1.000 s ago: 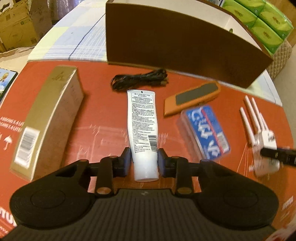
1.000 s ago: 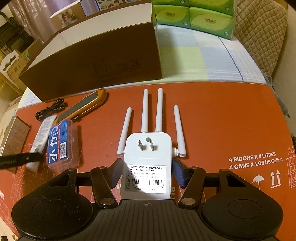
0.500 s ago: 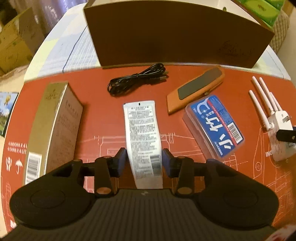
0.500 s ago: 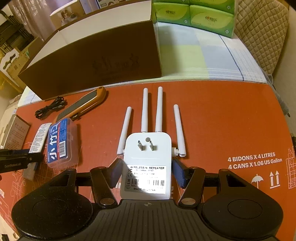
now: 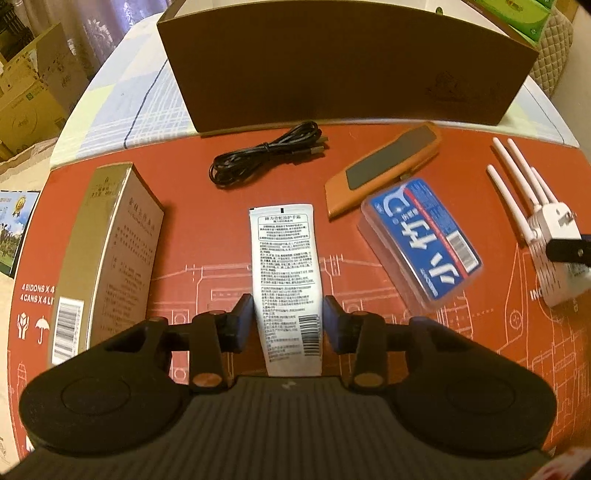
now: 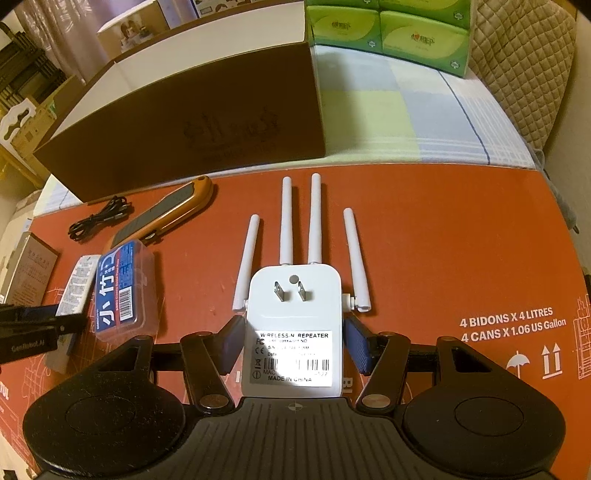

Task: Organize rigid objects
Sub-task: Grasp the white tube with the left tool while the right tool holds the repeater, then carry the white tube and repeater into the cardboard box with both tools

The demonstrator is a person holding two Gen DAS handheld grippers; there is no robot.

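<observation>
In the left wrist view my left gripper (image 5: 288,325) is open, its pads on either side of a white tube (image 5: 284,273) lying on the red cardboard mat (image 5: 192,229), not touching it. In the right wrist view my right gripper (image 6: 295,345) is open around a white wireless repeater (image 6: 293,325) with several antennas, small gaps at both sides. The repeater also shows in the left wrist view (image 5: 554,258). A large brown cardboard box (image 5: 343,62) stands open behind the mat.
On the mat lie a gold carton (image 5: 107,247), a coiled black cable (image 5: 266,155), an orange utility knife (image 5: 384,170) and a clear blue-labelled case (image 5: 421,240). Green tissue packs (image 6: 388,29) stand behind on a checked cloth (image 6: 424,122).
My left gripper has opened off the white tube and pulled back, with the view lifting toward the brown box. My right gripper has stayed around the repeater.
</observation>
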